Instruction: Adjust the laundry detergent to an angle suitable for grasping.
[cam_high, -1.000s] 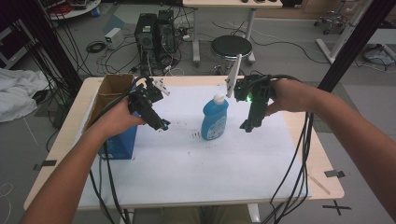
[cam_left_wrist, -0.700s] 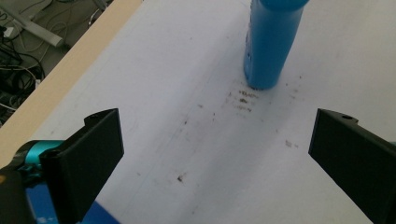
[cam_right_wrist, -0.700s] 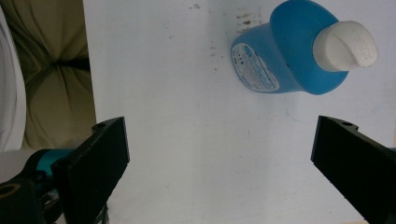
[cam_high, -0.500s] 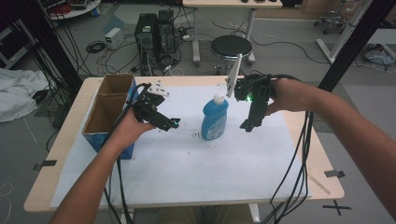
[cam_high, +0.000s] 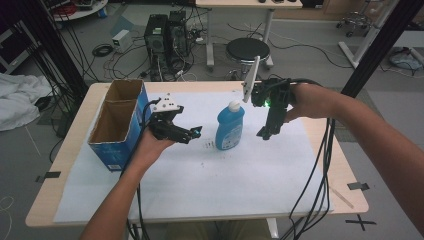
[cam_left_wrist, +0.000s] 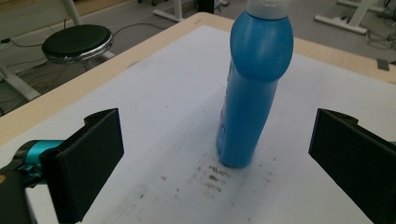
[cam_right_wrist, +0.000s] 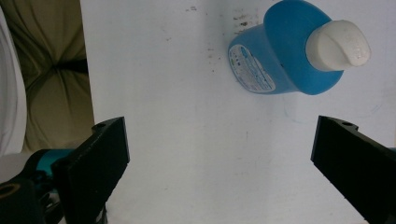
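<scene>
The left tool (cam_high: 192, 134), jaws wide and empty, has swung from the cardboard box (cam_high: 116, 125) toward the upright blue bottle (cam_high: 230, 127), probably for a grasp; the right tool (cam_high: 265, 132) hovers open beside it.

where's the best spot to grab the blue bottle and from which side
Probably the flat-sided lower body of the blue bottle, below its bulging shoulder. It stands upright on the white sheet, so a level approach from the left tongs suits: they are open and already aimed at it.
</scene>
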